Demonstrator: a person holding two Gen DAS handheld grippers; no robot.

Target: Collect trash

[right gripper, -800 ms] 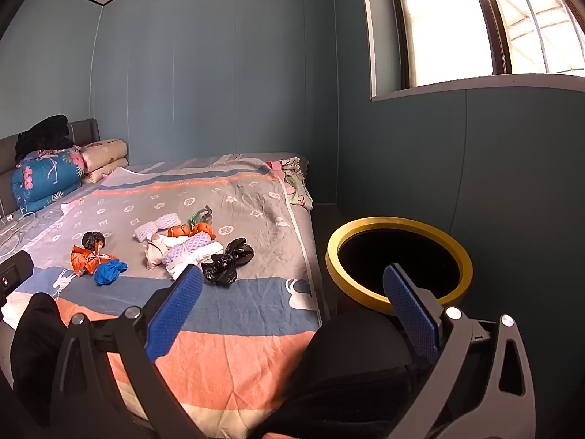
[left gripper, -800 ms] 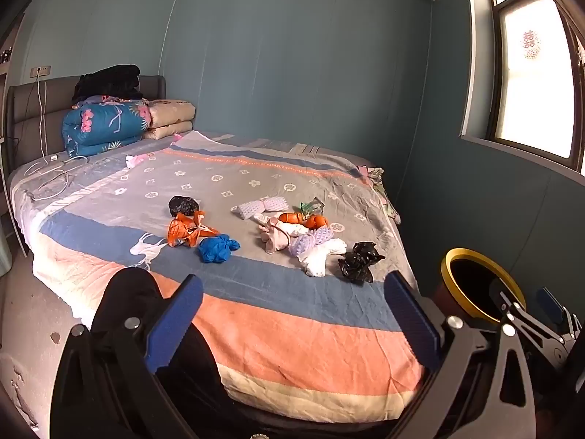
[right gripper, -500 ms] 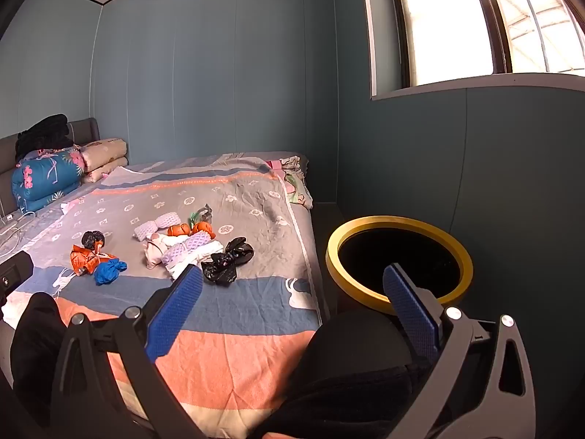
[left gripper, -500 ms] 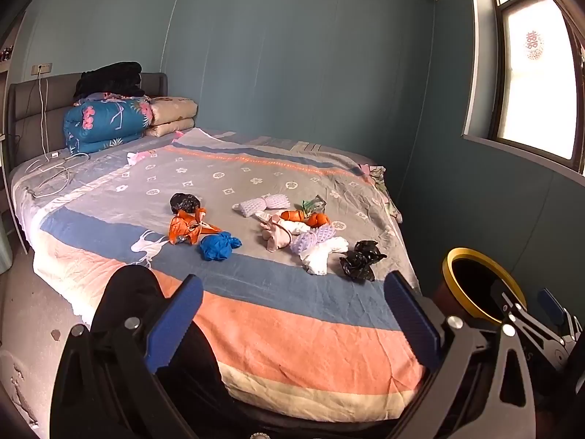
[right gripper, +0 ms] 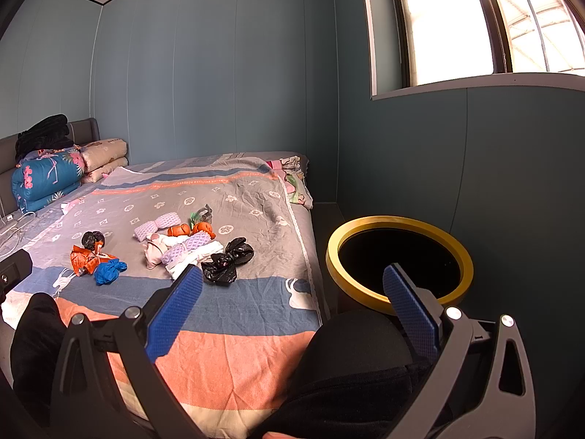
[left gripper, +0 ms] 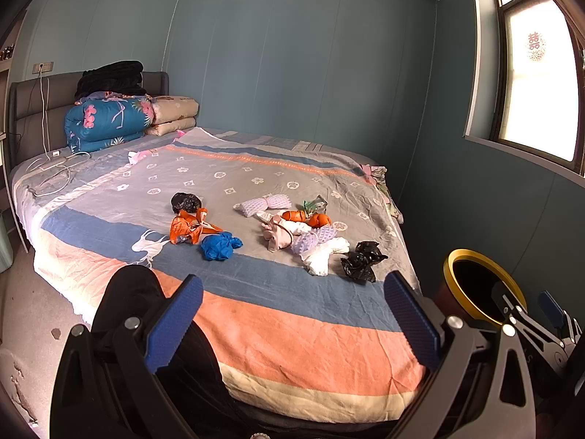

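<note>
Several pieces of trash lie mid-bed: a black bag [left gripper: 362, 260], a white wad [left gripper: 323, 256], a blue bag [left gripper: 219, 245], an orange wrapper [left gripper: 188, 226], a small black wad [left gripper: 185, 202] and orange bits [left gripper: 307, 217]. A black bin with a yellow rim [right gripper: 398, 256] stands on the floor right of the bed; it also shows in the left wrist view [left gripper: 475, 285]. My left gripper [left gripper: 292, 314] is open and empty, well short of the trash. My right gripper [right gripper: 292, 303] is open and empty near the bed's foot, beside the bin.
The bed [left gripper: 292, 329] has a striped cover. Folded quilts [left gripper: 109, 120] and pillows sit at the headboard. White cables [left gripper: 55, 168] lie at the far left. A wall and window [right gripper: 475, 18] are on the right. My knees show below both grippers.
The left view has shifted slightly, with the bed a little lower and farther. The right gripper has barely moved. Both stay open.
</note>
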